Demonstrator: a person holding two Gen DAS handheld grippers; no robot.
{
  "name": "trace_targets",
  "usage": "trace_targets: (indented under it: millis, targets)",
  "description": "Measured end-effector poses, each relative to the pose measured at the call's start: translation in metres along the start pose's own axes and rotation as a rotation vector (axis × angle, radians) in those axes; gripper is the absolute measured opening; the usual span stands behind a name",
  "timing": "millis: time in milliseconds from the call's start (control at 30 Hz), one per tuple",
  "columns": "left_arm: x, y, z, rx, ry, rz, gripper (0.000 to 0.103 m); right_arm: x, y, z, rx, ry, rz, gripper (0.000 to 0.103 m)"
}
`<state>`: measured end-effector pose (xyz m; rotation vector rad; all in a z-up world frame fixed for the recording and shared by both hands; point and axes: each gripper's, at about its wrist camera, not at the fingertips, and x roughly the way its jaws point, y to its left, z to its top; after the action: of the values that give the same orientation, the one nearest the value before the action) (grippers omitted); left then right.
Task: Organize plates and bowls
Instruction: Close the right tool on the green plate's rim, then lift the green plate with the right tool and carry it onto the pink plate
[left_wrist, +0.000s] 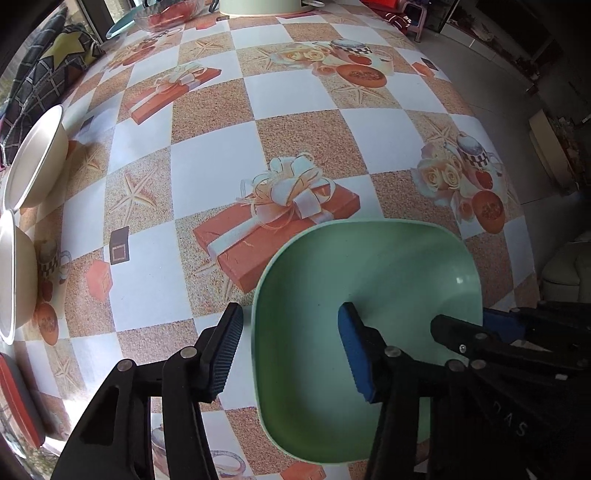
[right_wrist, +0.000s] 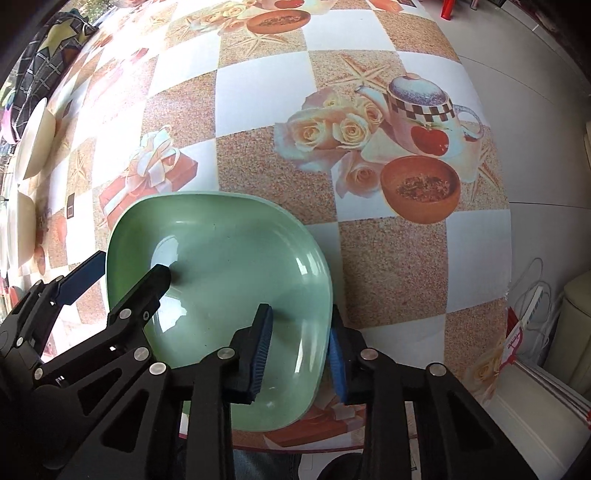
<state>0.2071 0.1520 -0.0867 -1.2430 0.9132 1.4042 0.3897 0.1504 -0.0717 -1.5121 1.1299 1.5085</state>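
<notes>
We see a pale green plate (right_wrist: 229, 266), square with rounded corners and a raised rim, glossy and empty, sitting near the close edge of a table (right_wrist: 258, 110) covered in a checked cloth printed with gift boxes, roses and teapots. Both grippers straddle its rim from opposite sides, each pointing steeply down. The right gripper (right_wrist: 299, 360) has one pad inside the plate and one outside its rim, closed in on the edge so that it grips the plate. The left gripper (left_wrist: 291, 347) has one finger inside the plate and the other outside on the cloth; a visible gap remains between the outer pad and the rim, so we judge it as not yet clamped. In the left wrist view the right gripper's black linkage hides the plate's near right corner. Farther off, at the table's left edge, two cream bowls (left_wrist: 37, 158) are cut off by the frame, and a red-rimmed item below them is too cropped to identify. At the far end, a clear glass bowl (left_wrist: 162, 16) is hard to make out.
</notes>
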Motion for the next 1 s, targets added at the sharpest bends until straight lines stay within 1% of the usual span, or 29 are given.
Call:
trace_targets:
  millis: [33, 100, 267, 467, 700, 800, 1000]
  targets:
    - [-0.001, 0.004, -0.003, -0.004, 0.002, 0.003, 0.049, 0.0, 0.007, -0.001, -0.008, 0.0, -0.02, 0.021]
    - [-0.002, 0.015, -0.008, -0.028, 0.003, -0.007, 0.048, 0.002, 0.015, -0.002, -0.011, 0.008, -0.011, 0.021]
    - [-0.005, 0.034, -0.016, -0.049, 0.013, -0.011, 0.048, 0.006, 0.041, -0.003, -0.037, 0.025, -0.023, 0.021]
    - [-0.009, 0.063, -0.028, -0.073, 0.014, 0.002, 0.048, 0.011, 0.079, -0.004, -0.077, 0.039, -0.029, 0.021]
    - [-0.014, 0.109, -0.044, -0.123, 0.016, 0.011, 0.048, 0.018, 0.135, -0.004, -0.139, 0.053, -0.039, 0.022]
    - [-0.017, 0.135, -0.059, -0.142, 0.012, 0.019, 0.048, 0.022, 0.156, -0.004, -0.18, 0.062, -0.043, 0.022]
    - [-0.024, 0.182, -0.084, -0.178, 0.021, 0.026, 0.049, 0.031, 0.202, -0.01, -0.206, 0.078, -0.038, 0.022]
